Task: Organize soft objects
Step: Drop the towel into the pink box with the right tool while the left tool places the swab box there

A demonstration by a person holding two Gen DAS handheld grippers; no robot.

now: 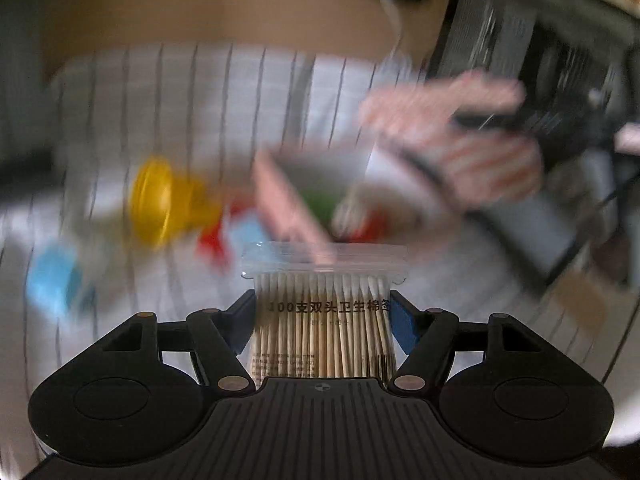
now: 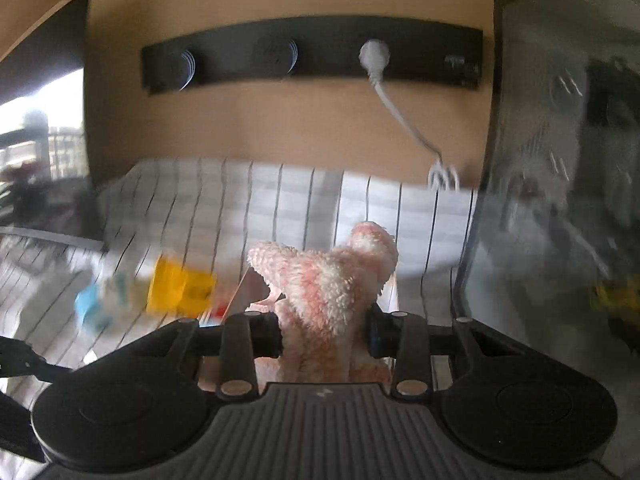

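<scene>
Cloth [image 2: 360, 208] striped, tan wall behind; left claw [image 1: 323, 316] grips swab pack [image 1: 324, 332], right claw [image 2: 324, 332] fuzzy sock [image 2: 332, 280].

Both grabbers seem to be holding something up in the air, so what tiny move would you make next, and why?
Probably carry both loads toward wherever they belong. The left gripper is shut on the cotton swab pack, the right gripper on the pink plush toy, both above the striped cloth.
</scene>
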